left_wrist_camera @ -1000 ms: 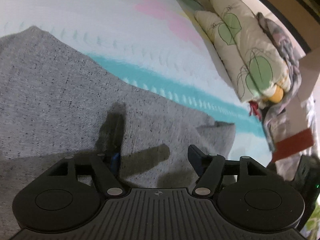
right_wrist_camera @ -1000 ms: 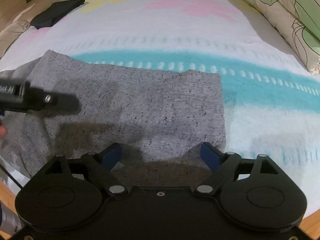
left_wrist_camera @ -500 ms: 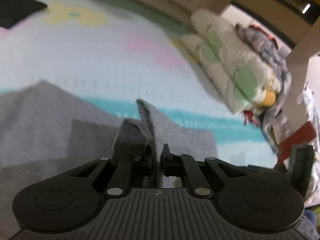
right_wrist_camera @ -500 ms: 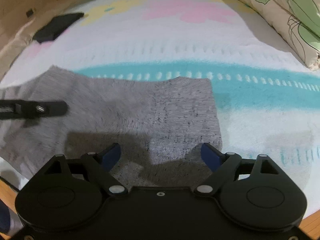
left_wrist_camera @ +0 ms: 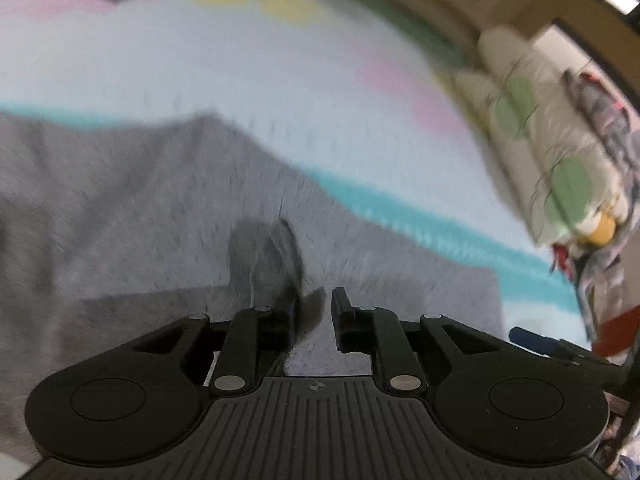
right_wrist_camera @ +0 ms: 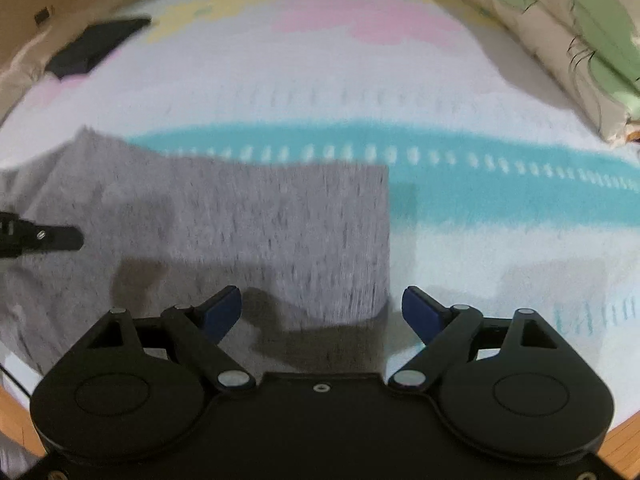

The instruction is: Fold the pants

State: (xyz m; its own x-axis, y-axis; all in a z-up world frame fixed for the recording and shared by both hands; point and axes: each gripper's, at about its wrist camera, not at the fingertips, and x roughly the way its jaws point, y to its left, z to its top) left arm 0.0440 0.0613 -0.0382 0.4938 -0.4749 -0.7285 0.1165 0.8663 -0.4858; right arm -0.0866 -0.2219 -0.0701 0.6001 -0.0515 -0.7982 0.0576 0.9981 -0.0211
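Barely begun: pants flat on bed, unfolded; left gripper nearly closed, seemingly pinching a fabric ridge; right gripper spread wide, empty

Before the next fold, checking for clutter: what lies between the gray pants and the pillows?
In the right wrist view, only bare bedspread, its teal stripe included, lies between the gray pants and the pillows.

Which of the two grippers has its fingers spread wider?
The right gripper: its blue-tipped fingers stand far apart above the pants. The left gripper has only a narrow gap between its fingers.
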